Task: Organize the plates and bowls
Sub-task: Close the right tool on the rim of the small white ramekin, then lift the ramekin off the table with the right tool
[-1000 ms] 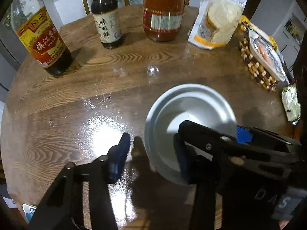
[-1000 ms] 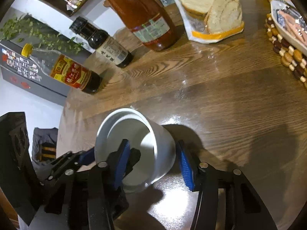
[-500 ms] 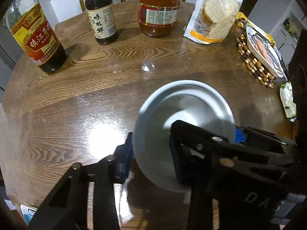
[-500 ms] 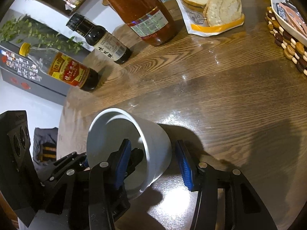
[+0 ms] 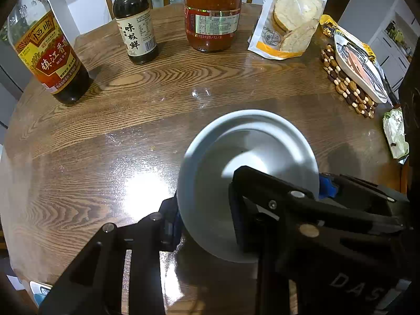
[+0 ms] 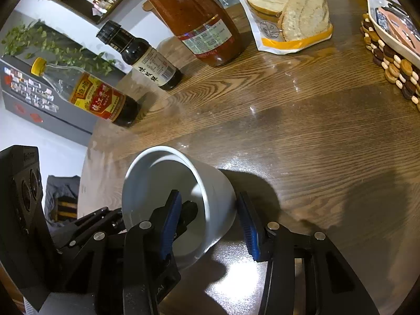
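A white bowl point(image 5: 246, 155) is held tilted over the round wooden table point(image 5: 105, 136). My left gripper point(image 5: 204, 218) is shut on the bowl's near wall, one finger outside and one inside. In the right wrist view the same white bowl point(image 6: 210, 191) sits between my right gripper's blue pads point(image 6: 249, 228). The right gripper point(image 6: 210, 223) straddles the bowl's right wall, with a small gap at the outer pad. The left gripper point(image 6: 183, 212) shows there too, with a finger inside the bowl.
Three bottles stand at the back: a vinegar bottle point(image 5: 50, 60), a dark sauce bottle point(image 5: 134, 23) and a red sauce bottle point(image 5: 212, 13). A bread bag point(image 5: 288, 18) is beside them. A dish point(image 5: 359, 73) on a beaded trivet point(image 5: 344, 86) is at the right edge.
My left gripper has closed on the bowl's wall and lifted and tilted the bowl. The right gripper has stayed open around the bowl's right wall.
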{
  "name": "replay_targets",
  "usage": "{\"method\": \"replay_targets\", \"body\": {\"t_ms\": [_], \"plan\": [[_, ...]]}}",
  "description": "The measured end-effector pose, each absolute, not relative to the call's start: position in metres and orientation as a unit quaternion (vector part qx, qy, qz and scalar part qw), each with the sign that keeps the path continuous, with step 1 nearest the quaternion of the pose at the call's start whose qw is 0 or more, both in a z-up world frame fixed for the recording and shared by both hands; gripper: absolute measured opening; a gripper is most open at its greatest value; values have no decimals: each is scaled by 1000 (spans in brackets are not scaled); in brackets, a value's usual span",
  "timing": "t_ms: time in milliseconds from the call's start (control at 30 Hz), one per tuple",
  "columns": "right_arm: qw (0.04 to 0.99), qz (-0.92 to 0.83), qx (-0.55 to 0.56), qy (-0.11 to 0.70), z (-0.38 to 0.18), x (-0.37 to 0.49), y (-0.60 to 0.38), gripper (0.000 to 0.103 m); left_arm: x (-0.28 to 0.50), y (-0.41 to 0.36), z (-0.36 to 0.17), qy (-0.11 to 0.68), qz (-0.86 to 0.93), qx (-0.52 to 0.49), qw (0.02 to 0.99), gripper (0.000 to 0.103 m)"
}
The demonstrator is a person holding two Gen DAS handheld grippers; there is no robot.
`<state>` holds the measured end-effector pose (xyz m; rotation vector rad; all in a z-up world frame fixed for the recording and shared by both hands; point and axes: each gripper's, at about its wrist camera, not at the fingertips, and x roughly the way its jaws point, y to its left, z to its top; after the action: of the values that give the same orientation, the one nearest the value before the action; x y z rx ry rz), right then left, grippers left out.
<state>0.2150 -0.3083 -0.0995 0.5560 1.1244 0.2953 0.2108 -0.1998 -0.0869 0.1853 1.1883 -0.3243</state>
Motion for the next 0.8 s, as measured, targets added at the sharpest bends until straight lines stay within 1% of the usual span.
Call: {"method": "replay_targets", "body": {"t_ms": [800], "plan": [[802, 139, 254, 522, -98, 213, -308, 46, 210, -200, -87, 555, -152, 93, 813, 31]]}}
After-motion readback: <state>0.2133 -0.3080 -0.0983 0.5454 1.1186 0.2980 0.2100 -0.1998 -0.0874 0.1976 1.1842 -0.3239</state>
